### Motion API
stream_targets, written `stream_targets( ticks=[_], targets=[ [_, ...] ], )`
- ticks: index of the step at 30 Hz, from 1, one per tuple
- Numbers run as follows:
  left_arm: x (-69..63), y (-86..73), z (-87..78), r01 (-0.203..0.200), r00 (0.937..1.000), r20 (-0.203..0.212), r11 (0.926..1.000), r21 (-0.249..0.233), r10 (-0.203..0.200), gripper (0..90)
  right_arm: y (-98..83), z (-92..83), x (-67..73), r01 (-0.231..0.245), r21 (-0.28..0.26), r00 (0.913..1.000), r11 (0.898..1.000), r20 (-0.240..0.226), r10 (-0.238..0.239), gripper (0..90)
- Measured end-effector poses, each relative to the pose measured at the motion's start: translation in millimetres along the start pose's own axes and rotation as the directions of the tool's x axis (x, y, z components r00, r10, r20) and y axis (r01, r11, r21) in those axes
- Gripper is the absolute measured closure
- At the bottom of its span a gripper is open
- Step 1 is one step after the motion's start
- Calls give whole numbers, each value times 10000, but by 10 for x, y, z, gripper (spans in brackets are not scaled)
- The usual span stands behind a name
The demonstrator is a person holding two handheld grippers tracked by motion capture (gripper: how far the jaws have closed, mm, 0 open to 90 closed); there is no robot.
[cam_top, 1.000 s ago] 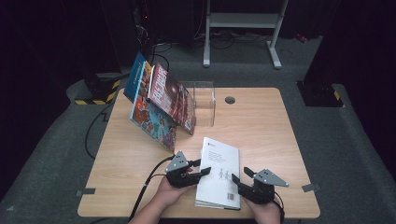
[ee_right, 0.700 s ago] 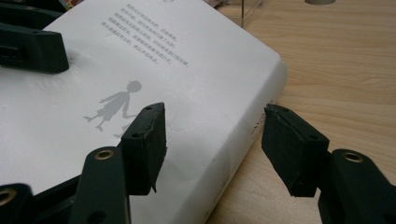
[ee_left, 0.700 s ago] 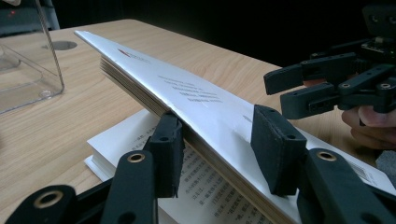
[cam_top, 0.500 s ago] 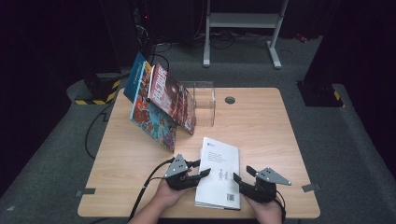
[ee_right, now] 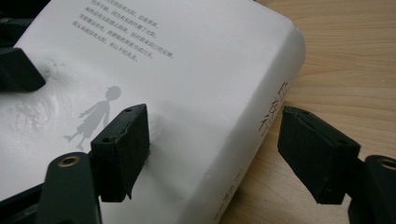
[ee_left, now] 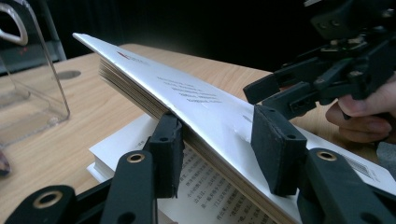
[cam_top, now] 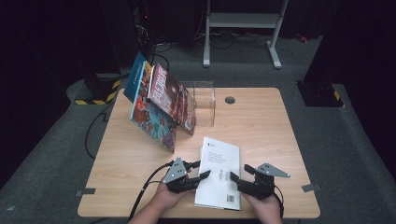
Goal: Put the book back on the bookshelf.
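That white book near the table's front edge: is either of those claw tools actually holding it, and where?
Yes. The left gripper clamps the white book by its lifted cover and top pages at the open edge. The right gripper has just been opening, jaws astride the spine, holding nothing.

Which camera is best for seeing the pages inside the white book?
The left gripper view: the left gripper lifts the white book open, showing printed pages. The high view and right gripper view show its cover.

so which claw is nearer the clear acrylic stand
Left. The left claw is at the white book's left edge, on the acrylic stand's side; the right claw is at its spine, farther off.
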State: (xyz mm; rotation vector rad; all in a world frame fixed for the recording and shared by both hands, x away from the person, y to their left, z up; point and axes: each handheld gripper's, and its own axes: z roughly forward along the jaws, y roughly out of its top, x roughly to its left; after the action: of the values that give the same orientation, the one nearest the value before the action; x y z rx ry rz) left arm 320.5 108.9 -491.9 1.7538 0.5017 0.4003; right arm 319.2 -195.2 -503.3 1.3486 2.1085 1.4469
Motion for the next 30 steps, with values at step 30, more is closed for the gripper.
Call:
stream_targets(
  ticks=[30],
  targets=[
    [-51, -6, -78, -828, 9966, -38, 9954, -490, 827, 547, 47, 256, -299, -2080, 419, 9385, 9772, -2728, 2115, 72]
  ],
)
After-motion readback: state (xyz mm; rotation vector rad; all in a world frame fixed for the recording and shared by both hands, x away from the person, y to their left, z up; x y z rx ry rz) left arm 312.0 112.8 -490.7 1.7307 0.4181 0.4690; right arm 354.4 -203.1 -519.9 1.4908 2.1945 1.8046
